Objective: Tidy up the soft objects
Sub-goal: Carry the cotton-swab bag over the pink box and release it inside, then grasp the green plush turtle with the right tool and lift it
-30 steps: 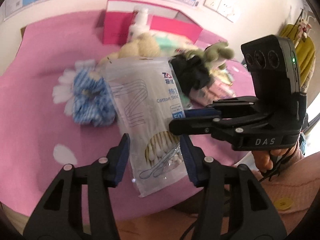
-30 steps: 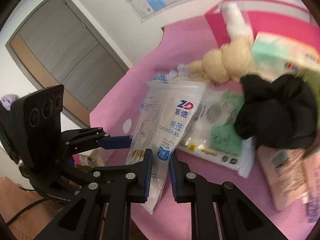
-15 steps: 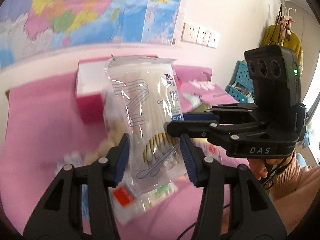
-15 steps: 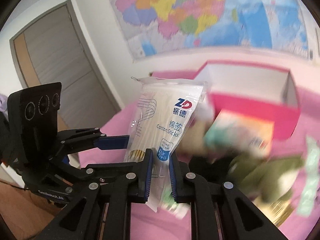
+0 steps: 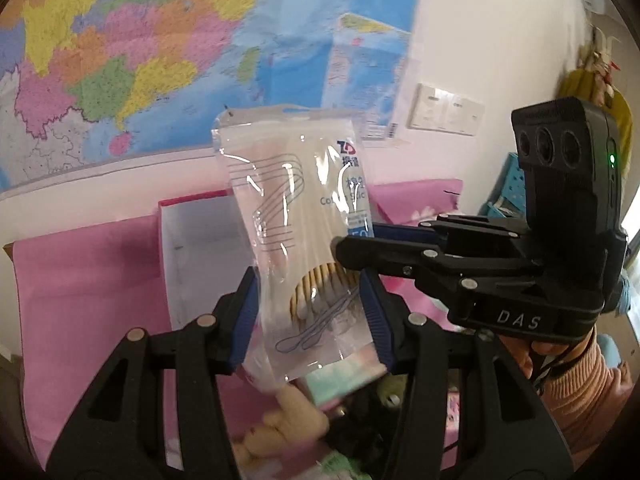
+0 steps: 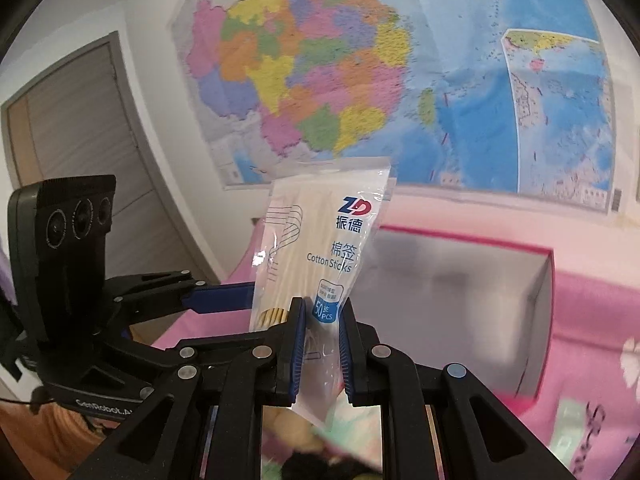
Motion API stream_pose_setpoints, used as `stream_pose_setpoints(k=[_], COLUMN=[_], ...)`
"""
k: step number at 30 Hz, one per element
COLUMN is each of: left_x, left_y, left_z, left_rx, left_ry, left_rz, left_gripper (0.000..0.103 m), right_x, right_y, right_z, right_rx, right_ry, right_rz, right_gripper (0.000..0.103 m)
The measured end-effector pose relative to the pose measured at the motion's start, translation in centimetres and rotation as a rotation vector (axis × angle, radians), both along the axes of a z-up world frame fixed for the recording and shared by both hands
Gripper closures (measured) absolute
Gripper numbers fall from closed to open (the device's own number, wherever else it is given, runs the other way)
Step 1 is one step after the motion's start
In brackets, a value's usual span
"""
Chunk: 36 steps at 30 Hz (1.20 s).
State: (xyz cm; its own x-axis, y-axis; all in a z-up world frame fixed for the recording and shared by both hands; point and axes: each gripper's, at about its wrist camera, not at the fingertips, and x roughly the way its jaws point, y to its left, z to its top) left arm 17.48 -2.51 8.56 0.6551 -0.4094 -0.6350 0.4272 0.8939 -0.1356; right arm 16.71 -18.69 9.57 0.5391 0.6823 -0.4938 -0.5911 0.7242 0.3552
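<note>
Held aloft in front of a colourful wall map [image 6: 340, 80], a clear bag of cotton swabs [image 5: 296, 240], gripped from two sides at once. Left gripper [image 5: 310, 316] clamped across the bag's lower half, its blue pads [image 5: 246, 320] pressing the plastic where the swab heads bunch together. Right gripper [image 5: 362, 240] reaching in level from the right, jaws nearly closed and pinching the bag's right edge beside the blue label. Seen from the right wrist, the same bag [image 6: 320, 248] standing upright between the right gripper [image 6: 320, 344] pads, printed "Cotton Sticks", with the left gripper [image 6: 224, 296] coming in from the left. Behind and below the bag, an open pink box [image 6: 460, 292] with a pale, bare interior, resting on a pink cloth with white flowers [image 6: 592, 320] spread over the worktop. Nearest the camera, blurred under the bag, a beige plush toy [image 5: 280, 428] and a pastel packet [image 5: 344, 380] lying among other soft items. On the far right, a peach ribbed sleeve [image 5: 584, 396] behind the right gripper's handle, and white wall sockets [image 5: 446, 110] beside the map.
</note>
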Motion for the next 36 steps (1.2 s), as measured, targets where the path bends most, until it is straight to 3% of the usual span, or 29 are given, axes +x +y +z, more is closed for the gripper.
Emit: stream_pose_setpoints(k=[12,19,23,27,32,36], left_x=[7.7,8.6,6.9,3.2,-1.8,-4.8], left_y=[1.0,2.1,3.0,3.1,1.1,-0.9], left_z=[-4.3,-4.9,-3.4,-1.2,-0.2,-1.5], left_rx=[0.027,0.028,0.016,-0.026,-0.028,-0.037], left_ry=[0.147,0.160,0.090,0.002,-0.062,-0.030], left_rz=[0.091,0.164,0.188,0.132,0.011,-0.091], left_gripper=[0.052,0.052,0.052,0.050,0.043,0.041], right_x=[9.7,12.3,11.4,8.8,3.7,0.0], right_y=[2.3,3.0,1.8,-0.6,-4.0,-5.8], right_z=[-4.1,-7.3,-7.0,-4.4,-0.9,-0.7], right_rx=[-0.034,-0.106,-0.107,-0.071,-0.030,-0.058], right_ry=[0.156,0.278,0.281,0.226,0.129,0.089], right_rz=[-0.010,-0.055,-0.064,-0.058,-0.056,-0.072], right_gripper=[0.088,0.068,0.068,0.063,0.041,0.029])
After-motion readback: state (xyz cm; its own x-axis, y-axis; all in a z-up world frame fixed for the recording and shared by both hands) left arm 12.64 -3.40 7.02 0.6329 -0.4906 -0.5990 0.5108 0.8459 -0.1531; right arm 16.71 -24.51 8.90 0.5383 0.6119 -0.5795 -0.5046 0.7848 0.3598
